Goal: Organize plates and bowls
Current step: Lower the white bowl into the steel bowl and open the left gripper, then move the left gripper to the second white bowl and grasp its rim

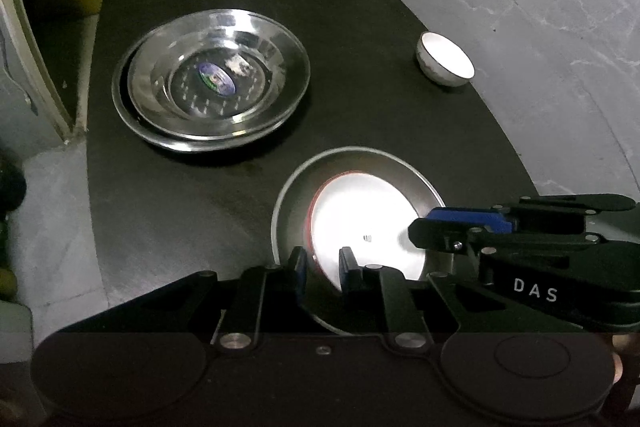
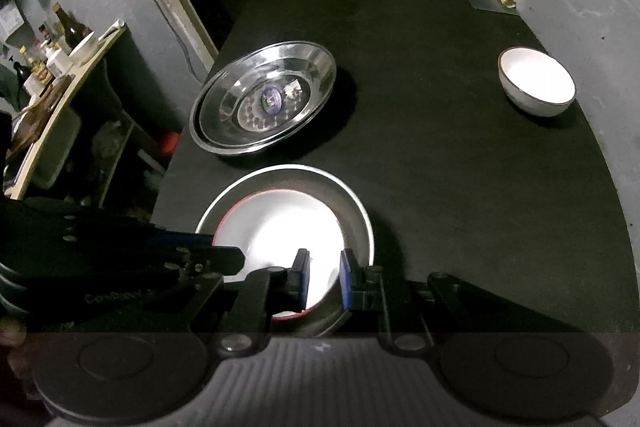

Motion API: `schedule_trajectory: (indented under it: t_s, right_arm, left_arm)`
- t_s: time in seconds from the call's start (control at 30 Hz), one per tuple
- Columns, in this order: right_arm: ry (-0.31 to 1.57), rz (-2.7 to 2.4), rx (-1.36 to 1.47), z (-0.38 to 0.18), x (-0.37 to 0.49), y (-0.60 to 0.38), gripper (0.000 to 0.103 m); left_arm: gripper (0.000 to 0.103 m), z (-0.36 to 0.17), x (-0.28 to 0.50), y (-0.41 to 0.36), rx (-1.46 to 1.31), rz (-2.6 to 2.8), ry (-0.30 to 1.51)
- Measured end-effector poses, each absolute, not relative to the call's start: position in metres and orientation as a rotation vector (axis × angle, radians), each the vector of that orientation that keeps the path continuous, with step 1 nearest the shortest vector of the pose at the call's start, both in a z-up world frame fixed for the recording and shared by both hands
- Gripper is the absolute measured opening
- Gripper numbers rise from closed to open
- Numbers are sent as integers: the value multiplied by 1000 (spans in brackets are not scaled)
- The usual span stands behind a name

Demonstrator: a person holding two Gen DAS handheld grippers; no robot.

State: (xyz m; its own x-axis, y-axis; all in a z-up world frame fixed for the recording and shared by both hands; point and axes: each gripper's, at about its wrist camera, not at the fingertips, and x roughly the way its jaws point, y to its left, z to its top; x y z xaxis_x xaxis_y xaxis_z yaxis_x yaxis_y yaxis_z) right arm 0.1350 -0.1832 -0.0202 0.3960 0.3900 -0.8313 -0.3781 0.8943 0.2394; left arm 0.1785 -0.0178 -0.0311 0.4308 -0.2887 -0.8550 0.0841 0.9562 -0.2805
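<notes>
Both our grippers, left (image 1: 323, 269) and right (image 2: 325, 277), straddle the red-rimmed white plate's (image 1: 368, 223) near edge inside the grey pan (image 1: 288, 203), jaws narrowly parted, gripping nothing yet. We should close evenly, lift level, then carry toward the far-left steel plates (image 1: 212, 87).

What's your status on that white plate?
Both grippers, left and right, straddle white plate's rim, jaws apart. Plate in metal pan. Nothing blocking.
</notes>
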Motion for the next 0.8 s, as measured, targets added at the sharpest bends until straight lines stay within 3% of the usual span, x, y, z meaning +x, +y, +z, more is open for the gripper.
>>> schedule_trajectory:
  t_s: [0.27,0.47,0.53,0.63,0.73,0.8]
  right_arm:
    - [967,486,53,-8,131,-193,19]
    - [891,428,128,-5,135,-214,27]
    - [862,396,147,-5,135,-224,43]
    - [830,339,172,-6,139,-240,60]
    - [803,291,206,-12,143,-256,77]
    - [792,266,241,-17,147,-268,88]
  left_arm:
    - [25,-11,182,-17,-159,-211,1058]
    - [48,4,192,-18,-146,-184,1002]
    - [72,9,199,-20,-141,-174,975]
    - [89,13,211,-27,-122,-177,946]
    - [102,12,226,-36,-110,-180,948]
    - [102,11,238,-44,-93,-174,954]
